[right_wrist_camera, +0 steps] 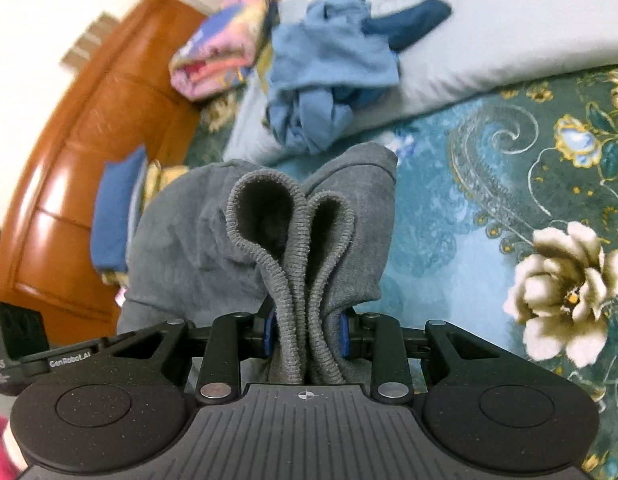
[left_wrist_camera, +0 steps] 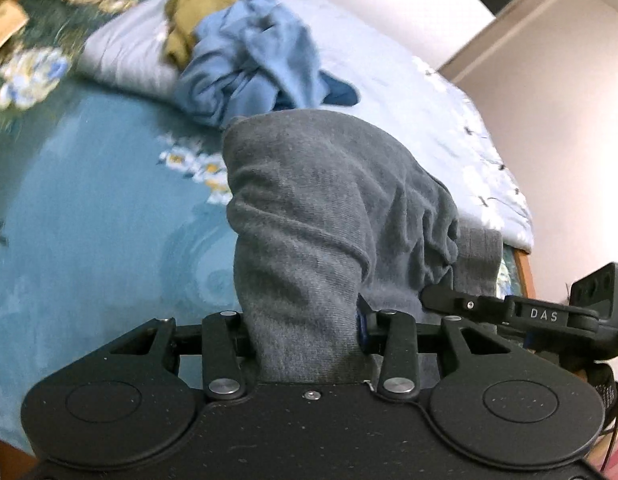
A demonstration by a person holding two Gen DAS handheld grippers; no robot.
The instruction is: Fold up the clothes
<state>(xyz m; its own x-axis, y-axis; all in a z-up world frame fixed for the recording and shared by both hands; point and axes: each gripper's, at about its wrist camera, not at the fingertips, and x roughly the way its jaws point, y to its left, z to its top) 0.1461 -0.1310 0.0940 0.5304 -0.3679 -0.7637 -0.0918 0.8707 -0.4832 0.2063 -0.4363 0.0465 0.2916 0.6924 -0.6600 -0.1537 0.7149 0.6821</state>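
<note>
Teal floral bedspread covers the bed in both views, with a pale quilt lying across its far part. On that quilt sits a crumpled blue garment, and only the left wrist view shows an olive-yellow cloth tucked just beside it, along with a cream wall to the right. Only the right wrist view shows the orange wooden headboard, a folded pink patterned cloth near it, and a folded blue cloth lower down by the board. A grey garment is held up off the bedspread between the two grippers. From the left gripper it rises as a smooth bunched mass that hides most of the fingers, which are clenched on the fabric; the tip of the right gripper, marked DAS, reaches in at the right edge and meets the same cloth. The right gripper view shows what the other does not: a ribbed hem doubled into two loops, pinched between blue pads that are closed tight on it, with the rest of the grey garment hanging behind. Edges of both frames are blurred.
</note>
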